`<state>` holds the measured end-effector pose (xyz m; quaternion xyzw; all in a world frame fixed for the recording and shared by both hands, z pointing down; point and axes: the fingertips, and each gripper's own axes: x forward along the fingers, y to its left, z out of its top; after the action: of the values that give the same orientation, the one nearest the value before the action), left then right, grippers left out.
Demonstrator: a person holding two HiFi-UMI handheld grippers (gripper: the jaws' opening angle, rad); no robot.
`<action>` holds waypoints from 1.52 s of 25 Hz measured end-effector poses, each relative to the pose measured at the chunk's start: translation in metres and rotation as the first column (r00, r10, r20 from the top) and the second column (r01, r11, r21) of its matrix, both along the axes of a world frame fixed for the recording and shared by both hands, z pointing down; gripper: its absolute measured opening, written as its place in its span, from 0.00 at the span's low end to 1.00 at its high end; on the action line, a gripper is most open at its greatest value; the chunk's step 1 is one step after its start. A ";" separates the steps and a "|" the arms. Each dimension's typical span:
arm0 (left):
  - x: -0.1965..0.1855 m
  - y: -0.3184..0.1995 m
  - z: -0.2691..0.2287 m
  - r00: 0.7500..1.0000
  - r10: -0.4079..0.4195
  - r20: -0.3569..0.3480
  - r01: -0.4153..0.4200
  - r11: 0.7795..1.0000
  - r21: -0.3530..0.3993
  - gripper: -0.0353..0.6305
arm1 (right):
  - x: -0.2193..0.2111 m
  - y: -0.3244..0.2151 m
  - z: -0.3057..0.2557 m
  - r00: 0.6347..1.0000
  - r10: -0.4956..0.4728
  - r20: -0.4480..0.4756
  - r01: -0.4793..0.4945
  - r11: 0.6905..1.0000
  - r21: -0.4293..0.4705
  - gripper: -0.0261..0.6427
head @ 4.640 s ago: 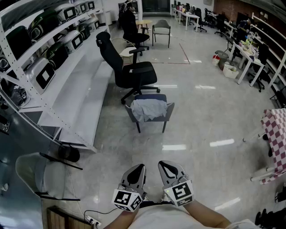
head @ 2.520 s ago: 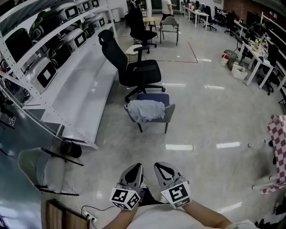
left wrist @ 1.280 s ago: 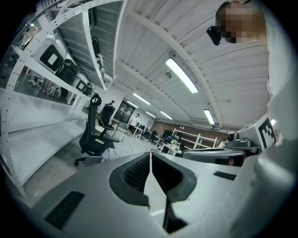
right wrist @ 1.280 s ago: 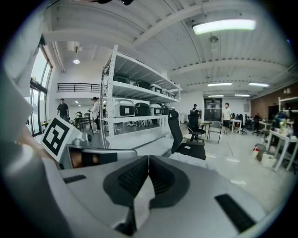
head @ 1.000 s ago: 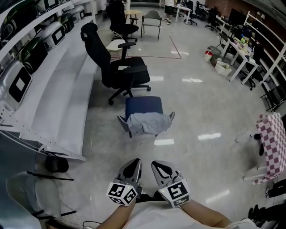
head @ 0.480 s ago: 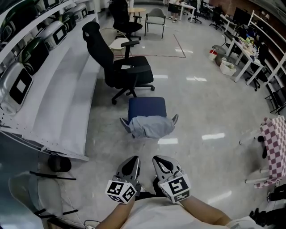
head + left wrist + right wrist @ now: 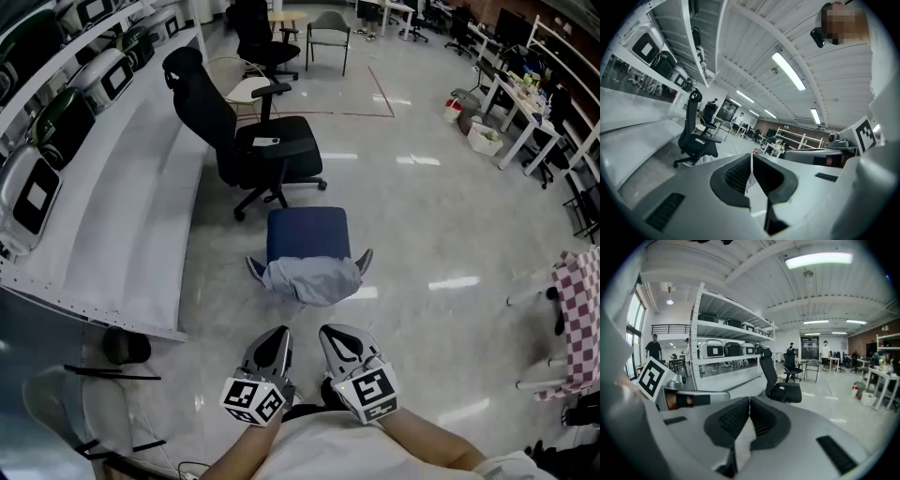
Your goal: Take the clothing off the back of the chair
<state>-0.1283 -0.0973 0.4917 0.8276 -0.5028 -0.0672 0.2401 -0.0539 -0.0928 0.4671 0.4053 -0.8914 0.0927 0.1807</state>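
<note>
A small chair with a blue seat (image 7: 307, 232) stands on the glossy floor with its back toward me. Grey clothing (image 7: 311, 278) hangs draped over that back. My left gripper (image 7: 279, 334) and right gripper (image 7: 335, 333) are side by side low in the head view, a short way short of the clothing, both pointing at it. In the left gripper view the left gripper (image 7: 751, 155) has its jaws pressed together with nothing between them. The right gripper (image 7: 749, 400) looks the same in its own view.
A black office chair (image 7: 251, 141) stands just beyond the blue chair, also seen as the black office chair (image 7: 780, 380). White shelving (image 7: 94, 187) with appliances runs along the left. A checkered cloth (image 7: 577, 309) hangs at the right edge. Desks and further chairs stand at the back.
The chair with the grey clothing has come closer and lower in the head view as I walked toward it. Both grippers stayed shut and side by side.
</note>
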 end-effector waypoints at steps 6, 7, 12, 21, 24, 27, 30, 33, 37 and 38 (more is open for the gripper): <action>0.020 -0.035 -0.007 1.000 -0.014 0.022 0.014 1.000 0.008 0.08 | 0.017 -0.036 -0.001 0.999 -0.034 0.017 0.034 0.999 0.010 0.06; 0.023 -0.040 -0.008 0.999 -0.019 0.026 0.019 1.000 0.010 0.08 | 0.020 -0.042 -0.002 0.999 -0.038 0.021 0.038 0.999 0.012 0.06; 0.031 -0.062 -0.010 0.995 -0.075 0.063 0.074 0.997 0.011 0.08 | 0.039 -0.072 -0.003 0.997 -0.058 0.052 0.057 0.998 0.014 0.06; 0.018 -0.070 0.007 0.984 -0.153 0.092 0.157 0.987 -0.037 0.08 | 0.032 -0.096 0.012 0.991 -0.112 0.076 0.113 0.993 -0.021 0.06; 0.013 -0.084 0.014 0.987 -0.140 0.083 0.144 0.988 -0.047 0.08 | 0.025 -0.101 0.012 0.990 -0.124 0.062 0.125 0.992 -0.023 0.07; 0.017 -0.097 0.018 0.991 -0.094 0.092 0.099 0.993 -0.056 0.09 | 0.027 -0.103 0.010 0.994 -0.104 0.040 0.104 0.994 -0.014 0.07; 0.014 -0.106 0.018 0.994 -0.073 0.084 0.077 0.996 -0.048 0.09 | 0.023 -0.110 0.016 0.997 -0.076 0.022 0.077 0.997 -0.022 0.07; 0.011 -0.109 0.029 0.995 -0.050 0.087 0.056 0.996 -0.065 0.09 | 0.025 -0.119 0.028 0.999 -0.032 -0.009 0.031 0.999 -0.034 0.07; 0.005 -0.114 0.045 0.994 -0.036 0.099 0.047 0.993 -0.112 0.22 | 0.024 -0.128 0.041 0.999 -0.013 -0.042 0.010 0.998 -0.069 0.23; 0.004 -0.115 0.048 0.994 -0.035 0.101 0.047 0.992 -0.121 0.26 | 0.025 -0.129 0.044 0.999 -0.005 -0.045 0.001 0.997 -0.079 0.26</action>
<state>-0.1244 -0.2123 0.5394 0.8030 -0.5342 0.0002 0.2642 -0.0287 -0.2217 0.5113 0.3985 -0.8833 0.1185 0.2168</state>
